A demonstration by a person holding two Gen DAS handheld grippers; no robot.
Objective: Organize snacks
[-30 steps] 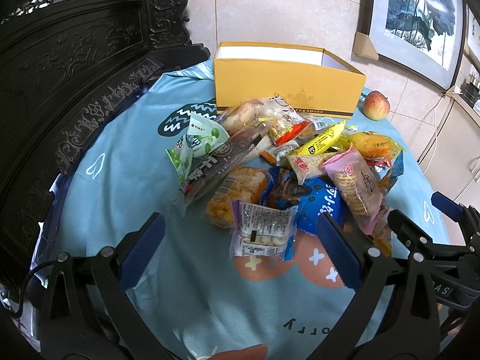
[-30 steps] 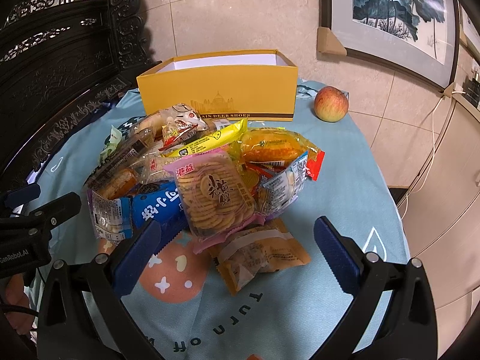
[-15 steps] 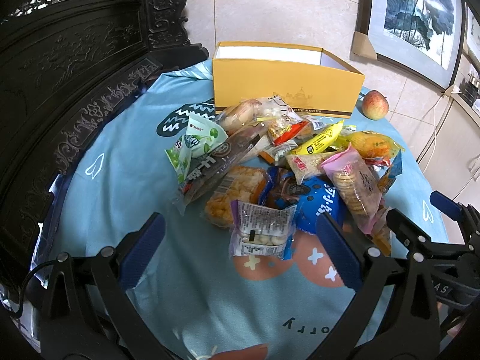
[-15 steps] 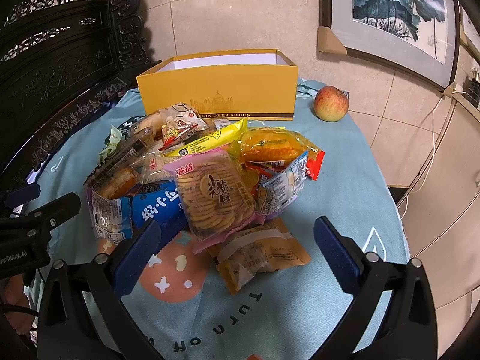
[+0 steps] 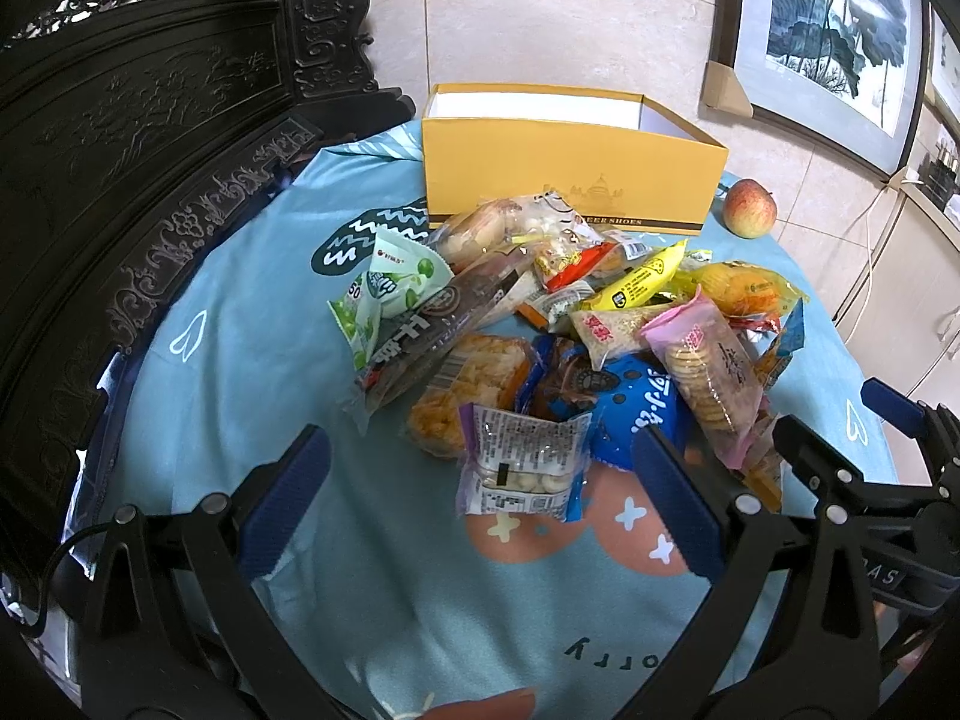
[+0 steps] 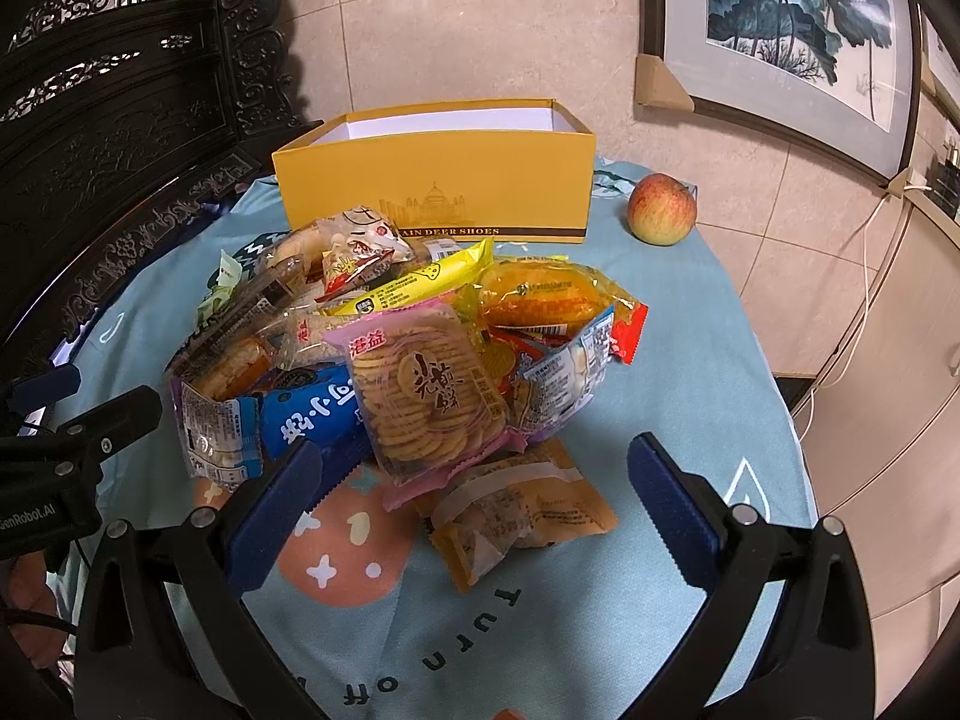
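Left gripper jaws spread wide, blue pads on both fingers, nothing between them, hovering low at the near side, pointing far. Right gripper same: jaws wide apart, nothing held, near side, pointing far. The two sit side by side, level; each shows at the edge of the other's wrist view, left one at the left edge, right one at the right edge. Part of a hand visible under the left gripper's body in the right wrist view, mostly hidden.
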